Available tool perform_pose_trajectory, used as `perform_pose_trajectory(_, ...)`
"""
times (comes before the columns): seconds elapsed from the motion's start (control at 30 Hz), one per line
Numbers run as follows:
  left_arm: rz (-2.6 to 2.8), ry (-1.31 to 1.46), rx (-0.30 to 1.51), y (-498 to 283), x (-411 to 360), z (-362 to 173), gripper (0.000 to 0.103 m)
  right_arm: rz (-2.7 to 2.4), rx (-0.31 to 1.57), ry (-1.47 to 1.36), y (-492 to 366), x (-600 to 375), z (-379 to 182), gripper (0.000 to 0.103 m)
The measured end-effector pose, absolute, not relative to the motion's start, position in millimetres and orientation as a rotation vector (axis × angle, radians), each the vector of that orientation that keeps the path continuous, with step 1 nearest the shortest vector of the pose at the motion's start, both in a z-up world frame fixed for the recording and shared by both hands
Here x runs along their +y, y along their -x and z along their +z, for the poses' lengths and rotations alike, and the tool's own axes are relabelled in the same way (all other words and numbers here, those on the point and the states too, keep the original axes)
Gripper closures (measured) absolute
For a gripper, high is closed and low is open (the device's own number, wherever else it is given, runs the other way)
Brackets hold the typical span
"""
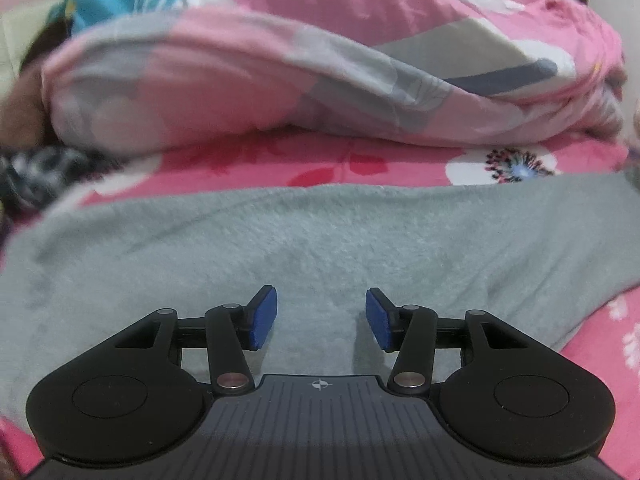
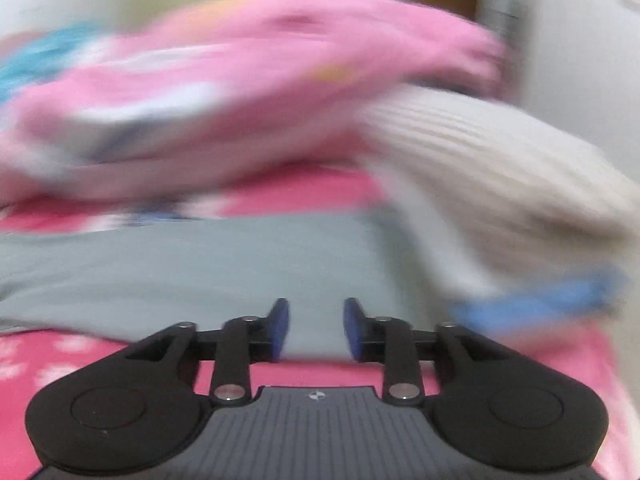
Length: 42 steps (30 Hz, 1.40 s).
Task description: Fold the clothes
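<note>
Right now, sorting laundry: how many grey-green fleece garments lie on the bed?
1: the grey-green fleece garment lies spread on the pink floral bedsheet; others may be hidden.

Bunched quilt (image 1: 320,80) beyond flat grey garment (image 1: 320,240)

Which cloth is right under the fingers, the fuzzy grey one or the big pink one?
The fuzzy grey-green garment. It lies flat just beyond the left gripper. The pink quilt is bunched up farther back on the flowered sheet.
</note>
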State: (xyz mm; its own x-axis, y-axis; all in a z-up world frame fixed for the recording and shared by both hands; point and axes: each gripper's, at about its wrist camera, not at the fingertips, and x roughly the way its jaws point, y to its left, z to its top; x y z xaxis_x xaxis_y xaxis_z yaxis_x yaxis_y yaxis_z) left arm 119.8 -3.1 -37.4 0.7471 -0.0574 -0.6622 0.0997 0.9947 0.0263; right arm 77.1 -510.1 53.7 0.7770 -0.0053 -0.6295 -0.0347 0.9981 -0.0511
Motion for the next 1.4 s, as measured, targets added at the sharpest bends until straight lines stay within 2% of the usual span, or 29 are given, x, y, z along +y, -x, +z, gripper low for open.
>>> perform_pose_trajectory(0.27, -0.007, -0.185, 0.761, -139.7, -3.8, -59.1, 0.049, 0.535, 0.684, 0.258, -172.1, -312.4, -6.8, 0.067)
perform_pose_trajectory(0.37, 0.006, -0.162, 0.758, -139.9, 4.1, -62.0, 0.049, 0.533, 0.801, 0.281, -182.2, -292.4, -47.8, 0.067)
perform_pose_trajectory(0.57, -0.017, -0.141, 0.732, -137.2, 16.1, -66.6, 0.047, 0.422, 0.903, 0.270, -142.9, -334.4, -17.8, 0.067)
perform_pose_trajectory(0.67, -0.009, -0.140, 0.727, -137.2, 16.5, -67.0, 0.044, 0.404, 0.856, 0.193, -146.8, -318.1, -0.9, 0.067)
perform_pose_trajectory(0.77, -0.002, -0.151, 0.723, -137.0, 15.4, -67.2, 0.043, 0.439, 0.796, 0.067, -168.9, -282.7, -6.5, 0.067)
perform_pose_trajectory(0.93, -0.018, -0.122, 0.712, -137.7, 25.2, -70.1, 0.038, 0.428, 0.821, 0.152, -154.9, -261.0, -49.3, 0.067)
perform_pose_trajectory(1.07, -0.020, -0.108, 0.706, -138.7, 30.9, -71.3, 0.030, 0.359, 0.891, 0.123, -130.5, -276.0, -22.0, 0.066)
perform_pose_trajectory(1.17, -0.005, -0.087, 0.710, -139.5, 32.6, -72.2, 0.027, 0.363, 0.845, 0.062, -145.9, -257.1, -10.2, 0.066)
perform_pose_trajectory(1.23, 0.003, -0.090, 0.711, -139.8, 31.3, -72.2, 0.027, 0.392, 0.828, 0.009, -162.5, -233.3, -17.1, 0.066)
perform_pose_trajectory(1.33, 0.006, -0.085, 0.707, -140.4, 32.1, -72.9, 0.025, 0.442, 0.919, 0.021, -168.6, -208.1, -45.8, 0.066)
perform_pose_trajectory(1.4, 0.001, -0.076, 0.701, -140.4, 34.8, -73.1, 0.025, 0.448, 0.882, 0.123, -144.9, -205.0, -48.0, 0.066)
